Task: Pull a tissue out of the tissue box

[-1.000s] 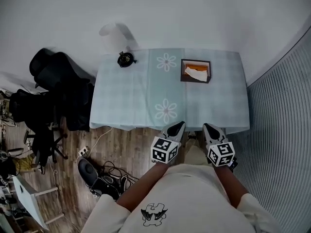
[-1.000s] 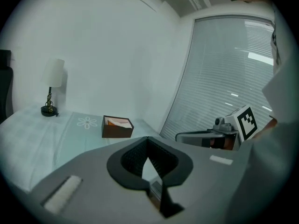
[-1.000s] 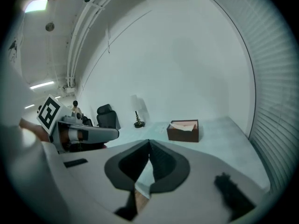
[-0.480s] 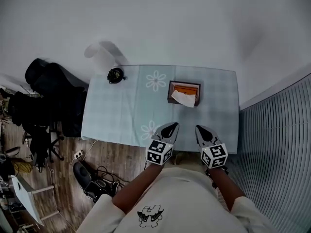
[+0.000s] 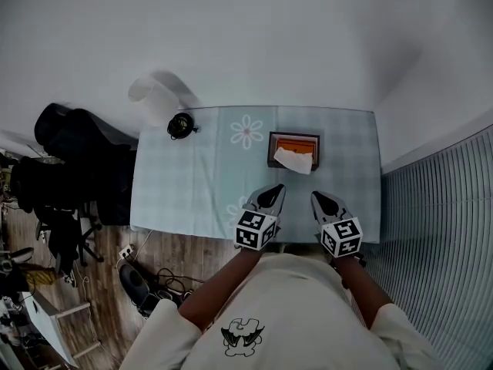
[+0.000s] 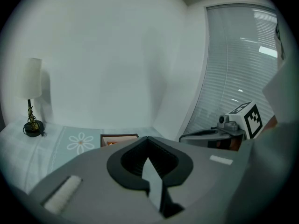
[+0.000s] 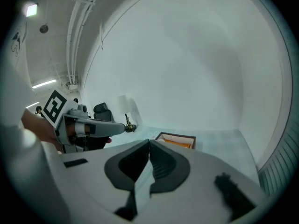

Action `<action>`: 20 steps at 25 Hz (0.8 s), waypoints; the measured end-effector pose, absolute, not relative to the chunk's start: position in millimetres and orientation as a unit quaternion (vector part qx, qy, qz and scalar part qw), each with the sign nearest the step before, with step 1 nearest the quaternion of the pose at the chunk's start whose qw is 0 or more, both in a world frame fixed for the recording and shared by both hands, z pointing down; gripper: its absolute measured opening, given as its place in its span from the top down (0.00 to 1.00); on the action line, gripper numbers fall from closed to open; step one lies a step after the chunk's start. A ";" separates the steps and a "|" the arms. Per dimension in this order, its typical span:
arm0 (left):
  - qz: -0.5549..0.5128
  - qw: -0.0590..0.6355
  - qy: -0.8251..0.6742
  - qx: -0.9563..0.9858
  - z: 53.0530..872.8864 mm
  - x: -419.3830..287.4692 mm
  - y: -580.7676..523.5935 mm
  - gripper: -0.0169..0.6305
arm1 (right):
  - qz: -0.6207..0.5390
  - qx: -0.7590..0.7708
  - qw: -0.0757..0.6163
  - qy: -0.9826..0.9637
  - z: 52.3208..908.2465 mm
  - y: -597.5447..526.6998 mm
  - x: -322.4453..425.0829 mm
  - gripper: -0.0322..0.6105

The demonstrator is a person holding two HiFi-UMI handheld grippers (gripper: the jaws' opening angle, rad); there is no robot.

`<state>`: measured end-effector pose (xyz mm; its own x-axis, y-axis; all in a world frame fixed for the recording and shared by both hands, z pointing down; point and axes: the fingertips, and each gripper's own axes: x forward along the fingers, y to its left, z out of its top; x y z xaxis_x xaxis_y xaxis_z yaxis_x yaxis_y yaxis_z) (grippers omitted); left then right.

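A dark brown tissue box (image 5: 293, 148) stands on the far right part of the table, and a white tissue (image 5: 293, 159) sticks out of its top. Both grippers hover over the table's near edge, short of the box. My left gripper (image 5: 276, 192) is shut and holds nothing; in the left gripper view the box (image 6: 119, 139) lies ahead to the left of its tips (image 6: 148, 138). My right gripper (image 5: 318, 198) is also shut and empty; in the right gripper view the box (image 7: 176, 140) sits just beyond its tips (image 7: 149, 141).
The table (image 5: 192, 183) wears a pale blue checked cloth with flower prints. A small lamp (image 5: 179, 125) stands at its far left corner. A black chair (image 5: 73, 156) and floor cables (image 5: 146, 284) lie to the left. A ribbed wall (image 5: 439, 245) runs close on the right.
Both grippers have moved forward from in front of the table to over its near edge, nearer the tissue box. The jaws stayed shut.
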<state>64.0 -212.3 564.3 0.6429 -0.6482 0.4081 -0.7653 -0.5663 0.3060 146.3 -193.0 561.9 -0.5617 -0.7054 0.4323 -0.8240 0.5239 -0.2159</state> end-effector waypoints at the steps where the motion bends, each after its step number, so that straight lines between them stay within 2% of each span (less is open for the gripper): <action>1: 0.125 0.235 -0.404 0.875 565.8 62.0 -214.3 0.96 | 0.202 0.440 0.154 -0.861 565.2 -196.4 143.7 0.93; 7: 0.136 0.248 -0.405 0.869 582.2 49.4 -223.5 0.96 | 0.201 0.425 0.183 -0.863 584.8 -220.9 132.7 0.92; 10: 0.141 0.256 -0.406 0.866 591.7 44.5 -228.5 0.96 | 0.200 0.409 0.209 -0.866 601.9 -233.9 123.5 0.80; 20: 0.144 0.262 -0.407 0.863 600.5 44.0 -235.8 0.96 | 0.175 0.366 0.332 -0.852 677.5 -275.1 102.0 0.69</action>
